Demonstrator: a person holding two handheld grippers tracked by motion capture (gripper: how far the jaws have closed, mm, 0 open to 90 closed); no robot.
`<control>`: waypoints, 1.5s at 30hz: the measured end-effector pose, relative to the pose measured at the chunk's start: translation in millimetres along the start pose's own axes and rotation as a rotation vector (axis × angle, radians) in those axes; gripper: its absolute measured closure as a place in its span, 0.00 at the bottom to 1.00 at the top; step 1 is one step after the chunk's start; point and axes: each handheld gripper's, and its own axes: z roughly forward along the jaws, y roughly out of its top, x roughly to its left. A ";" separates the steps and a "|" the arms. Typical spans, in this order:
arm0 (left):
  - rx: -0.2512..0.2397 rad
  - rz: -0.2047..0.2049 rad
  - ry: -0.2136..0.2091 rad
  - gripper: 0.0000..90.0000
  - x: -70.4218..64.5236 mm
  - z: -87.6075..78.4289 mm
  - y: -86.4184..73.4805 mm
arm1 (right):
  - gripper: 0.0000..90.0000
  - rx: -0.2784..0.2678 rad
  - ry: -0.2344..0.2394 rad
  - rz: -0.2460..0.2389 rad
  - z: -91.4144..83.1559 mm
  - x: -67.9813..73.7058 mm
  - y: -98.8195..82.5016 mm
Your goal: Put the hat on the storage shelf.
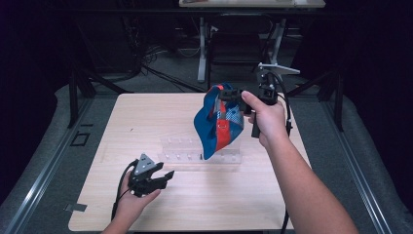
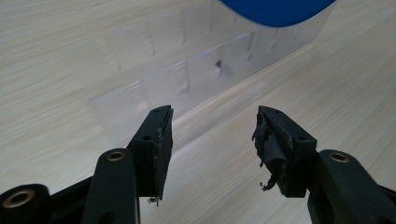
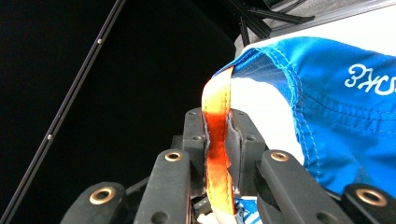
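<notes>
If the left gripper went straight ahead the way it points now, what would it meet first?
Probably the clear rack lying on the table: it sits right beyond the open left gripper. The blue cap hangs further along, above the rack. Depth is hard to judge, so the fingers might graze the tabletop first.

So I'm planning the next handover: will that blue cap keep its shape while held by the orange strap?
Probably not: the blue cap hangs limp below the right gripper, so it looks floppy. It seems light, since the thin orange strap alone carries it. Clamped between the fingers, the strap looks unlikely to slip.

Dark desk frames (image 1: 234,44) behind table (image 1: 146,122)
</notes>
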 end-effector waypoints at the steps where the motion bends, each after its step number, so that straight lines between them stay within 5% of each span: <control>1: -0.007 0.003 -0.003 0.53 -3.9 2.9 3.9 | 0.87 0.001 0.002 -0.001 0.1 -0.2 0.1; 13: -0.036 0.091 -0.022 0.57 -40.1 24.4 42.0 | 0.87 -0.003 0.002 -0.002 -0.4 -1.0 0.1; 28: -0.051 0.159 -0.049 0.60 -70.6 42.4 64.8 | 0.87 0.003 0.003 0.000 -0.3 -1.4 -0.3; 37: -0.029 0.197 -0.019 0.66 -76.2 54.6 68.8 | 0.87 0.006 0.003 -0.002 0.6 -0.7 -1.2; 45: -0.038 0.207 -0.023 0.81 -69.2 46.8 68.0 | 0.87 0.004 0.003 -0.001 1.1 -0.7 -1.2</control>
